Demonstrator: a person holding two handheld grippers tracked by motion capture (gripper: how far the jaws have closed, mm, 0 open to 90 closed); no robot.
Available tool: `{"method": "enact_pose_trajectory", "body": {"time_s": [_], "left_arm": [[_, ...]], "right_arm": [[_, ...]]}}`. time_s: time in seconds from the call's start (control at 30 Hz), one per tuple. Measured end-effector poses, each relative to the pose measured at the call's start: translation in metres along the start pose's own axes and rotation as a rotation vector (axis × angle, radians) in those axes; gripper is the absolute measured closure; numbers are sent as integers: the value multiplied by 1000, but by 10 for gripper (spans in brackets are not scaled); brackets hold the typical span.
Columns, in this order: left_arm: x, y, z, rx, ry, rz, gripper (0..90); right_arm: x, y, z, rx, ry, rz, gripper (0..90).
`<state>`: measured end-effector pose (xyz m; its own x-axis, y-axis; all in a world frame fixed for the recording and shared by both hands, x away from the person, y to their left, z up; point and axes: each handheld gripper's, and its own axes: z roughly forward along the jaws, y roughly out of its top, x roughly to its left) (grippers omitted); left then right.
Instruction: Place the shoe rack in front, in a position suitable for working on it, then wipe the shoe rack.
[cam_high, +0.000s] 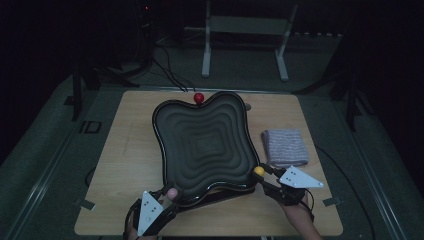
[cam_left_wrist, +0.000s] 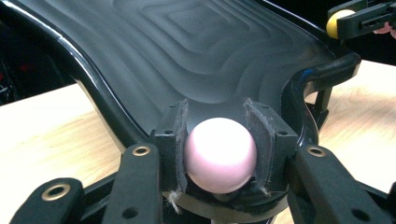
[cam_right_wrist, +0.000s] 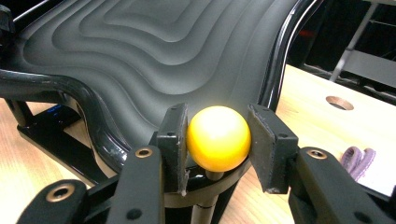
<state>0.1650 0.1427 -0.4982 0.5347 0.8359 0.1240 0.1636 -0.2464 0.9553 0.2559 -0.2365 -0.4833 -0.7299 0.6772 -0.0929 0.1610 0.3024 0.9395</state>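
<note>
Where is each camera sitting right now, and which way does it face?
High view: above the near side, looking forward and down on the table and tray; both hands and grippers enter at the bottom.
Left gripper view: rides the left gripper, looking along its jaws over the pink ball and up the tray.
Right gripper view: rides the right gripper, looking over the yellow ball; cloth at right.
Shared: left gripper view also catches the yellow ball at top right.

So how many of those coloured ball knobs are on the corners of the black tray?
3: a red knob at the far corner, a pink knob between the left gripper's jaws, a yellow knob between the right gripper's jaws. Others may be hidden.
</note>
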Motion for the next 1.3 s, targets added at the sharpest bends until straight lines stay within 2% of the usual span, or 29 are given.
{"method": "enact_pose_trajectory", "body": {"time_s": [0.2,0.3,0.43,0.5,0.63,0.67,0.83,1.07,1.3], "left_arm": [[1,-2,0,-13,-9,-2,594],[2,-2,0,-18,-14,-2,593],[3,-2,0,-14,-24,-6,593],[2,-2,0,-15,-21,-2,593],[1,-4,-1,-26,-39,-7,592],[1,-4,-2,-28,-39,0,592],[0,-3,-1,-17,-44,1,594],[-7,-2,-2,-14,-16,-2,597],[-13,-1,-1,-10,-12,0,597]], "right_arm": [[-3,-1,1,-1,21,11,593],[-2,0,1,2,15,10,593],[-2,3,1,21,16,6,584],[-2,4,3,31,12,-13,573],[-6,6,2,30,33,6,585],[-6,6,2,36,31,-10,588],[-9,9,5,52,33,-17,594],[-15,12,18,52,26,0,594],[-26,18,38,50,21,18,593]]}}
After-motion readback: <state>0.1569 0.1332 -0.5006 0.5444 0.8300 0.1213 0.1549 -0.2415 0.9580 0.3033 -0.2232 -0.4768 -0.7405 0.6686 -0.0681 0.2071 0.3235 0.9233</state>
